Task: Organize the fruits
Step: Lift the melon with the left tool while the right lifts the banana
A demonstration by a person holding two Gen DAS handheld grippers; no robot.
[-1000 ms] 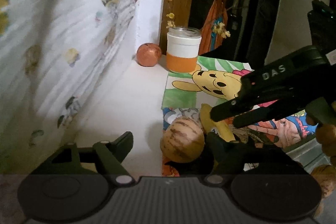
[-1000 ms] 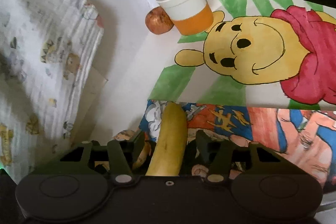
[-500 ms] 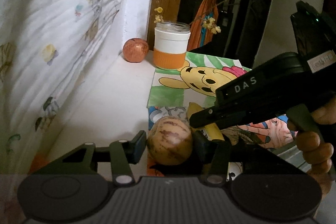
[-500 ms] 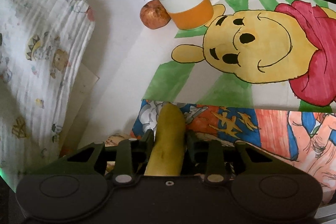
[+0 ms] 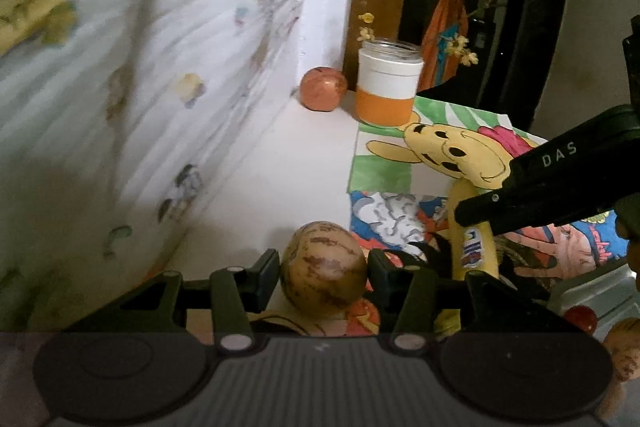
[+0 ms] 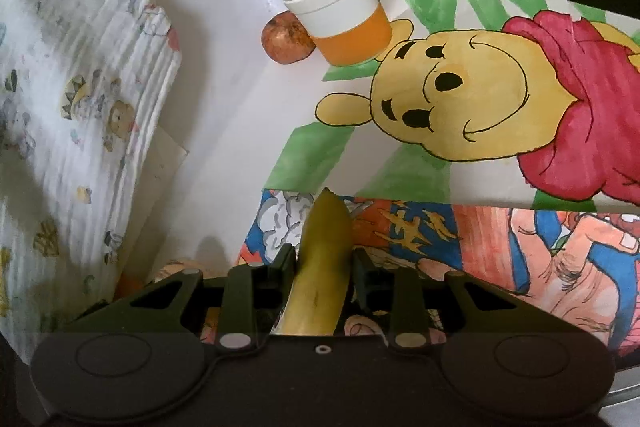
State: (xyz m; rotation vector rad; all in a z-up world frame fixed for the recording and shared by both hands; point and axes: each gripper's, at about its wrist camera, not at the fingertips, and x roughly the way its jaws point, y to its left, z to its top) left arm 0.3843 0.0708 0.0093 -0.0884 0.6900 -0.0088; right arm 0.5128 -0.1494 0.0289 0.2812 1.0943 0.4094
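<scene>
Nearest in the left wrist view, the left claw [image 5: 323,277] is clamped on a round tan fruit with brown streaks [image 5: 323,269]; its jaws have just been closing and both pads now press the fruit's sides. The fruit sits at the near edge of the white counter [image 5: 288,163], partly over a coloured cartoon drawing [image 5: 400,223]. Just to its right lies the banana [image 6: 320,267], held by the right claw [image 6: 324,269], whose jaws have likewise just been closing and now squeeze the banana between the pads. The banana points away along the fingers, its tip over the cartoon drawing. From the left view the right claw's black body comes in from the right edge, above the banana's stickered part. At the lower right of that view are a metal tray edge [image 5: 592,291], a small red fruit [image 5: 580,319] and another streaked fruit [image 5: 624,347]. Further off lies a bear drawing [image 6: 460,107]. Beyond it stands a white and orange jar [image 6: 340,15] holding dried yellow sprigs, and a reddish round fruit [image 6: 284,41] rests just beside it. A printed white cloth [image 5: 140,87] hangs along the left
</scene>
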